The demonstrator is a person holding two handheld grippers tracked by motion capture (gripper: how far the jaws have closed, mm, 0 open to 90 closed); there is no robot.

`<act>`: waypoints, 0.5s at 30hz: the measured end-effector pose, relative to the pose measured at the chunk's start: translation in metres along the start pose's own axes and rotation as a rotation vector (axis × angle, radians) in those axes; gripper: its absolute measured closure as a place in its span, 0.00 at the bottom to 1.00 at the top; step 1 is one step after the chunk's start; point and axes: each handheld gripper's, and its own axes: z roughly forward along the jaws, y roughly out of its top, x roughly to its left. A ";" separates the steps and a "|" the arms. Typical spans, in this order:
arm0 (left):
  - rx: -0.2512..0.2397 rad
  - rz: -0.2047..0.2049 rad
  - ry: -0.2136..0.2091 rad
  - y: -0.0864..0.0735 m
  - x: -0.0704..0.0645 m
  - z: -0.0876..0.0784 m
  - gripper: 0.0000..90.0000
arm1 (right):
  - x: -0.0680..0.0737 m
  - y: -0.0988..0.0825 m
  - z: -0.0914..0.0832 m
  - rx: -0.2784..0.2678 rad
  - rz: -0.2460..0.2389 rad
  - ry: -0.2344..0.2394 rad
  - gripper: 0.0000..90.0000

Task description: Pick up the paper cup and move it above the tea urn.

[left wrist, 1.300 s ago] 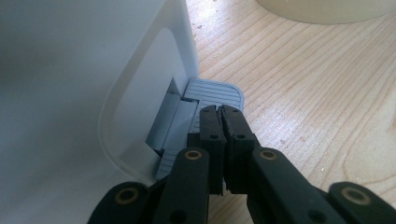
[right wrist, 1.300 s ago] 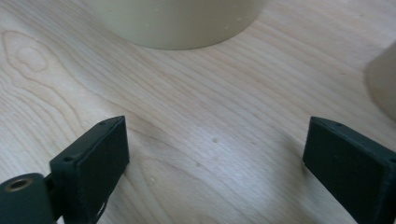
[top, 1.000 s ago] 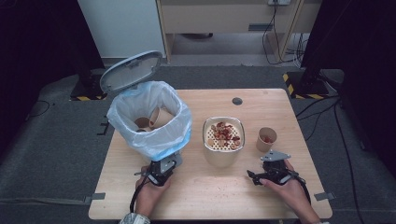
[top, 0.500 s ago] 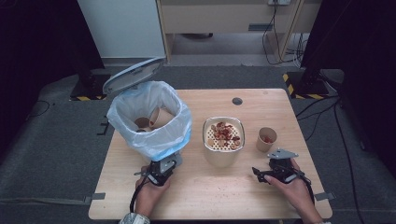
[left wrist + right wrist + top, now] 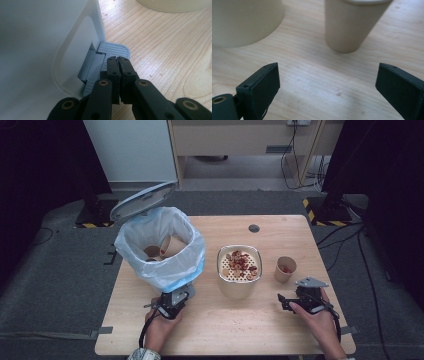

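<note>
A white pedal bin [image 5: 160,247] lined with a pale blue bag stands at the table's left, its lid [image 5: 142,200] raised. Paper cups [image 5: 170,245] lie inside it. My left gripper [image 5: 181,293] is at the bin's foot. In the left gripper view it [image 5: 117,58] is shut, tips resting on the grey pedal [image 5: 113,48]. A paper cup [image 5: 285,268] with red bits stands at the right. My right gripper [image 5: 294,295] is just short of it. Its jaws [image 5: 328,68] have just been opening and hold nothing; the cup [image 5: 354,25] is ahead.
A cream bowl [image 5: 239,270] with a perforated insert and reddish food scraps stands mid-table, between the bin and the cup; its side [image 5: 244,20] is to the left of the right gripper. A small dark disc [image 5: 254,228] sits near the far edge.
My right gripper has shifted a little to the right along the front of the table. The left gripper and the raised bin lid have stayed put.
</note>
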 end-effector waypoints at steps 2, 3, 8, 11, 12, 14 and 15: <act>0.000 -0.001 -0.002 0.000 0.000 0.000 0.97 | -0.003 0.001 -0.001 -0.015 0.021 -0.013 0.07; 0.000 -0.003 -0.001 0.000 0.000 0.000 0.97 | -0.006 0.003 -0.001 -0.028 0.036 -0.028 0.07; -0.004 -0.005 -0.002 0.000 0.000 0.000 0.97 | -0.012 0.010 -0.003 -0.047 0.071 -0.031 0.07; -0.001 -0.001 -0.001 0.000 0.000 0.000 0.97 | -0.016 0.017 -0.004 -0.048 0.073 -0.028 0.07; 0.000 0.000 -0.002 0.000 0.000 0.000 0.97 | -0.019 0.024 -0.005 -0.060 0.074 -0.033 0.07; 0.000 0.000 -0.001 0.000 0.000 0.000 0.97 | -0.020 0.026 -0.004 -0.064 0.075 -0.033 0.06; 0.001 0.001 0.000 0.000 0.000 0.000 0.97 | -0.020 0.031 0.000 -0.064 0.079 -0.021 0.06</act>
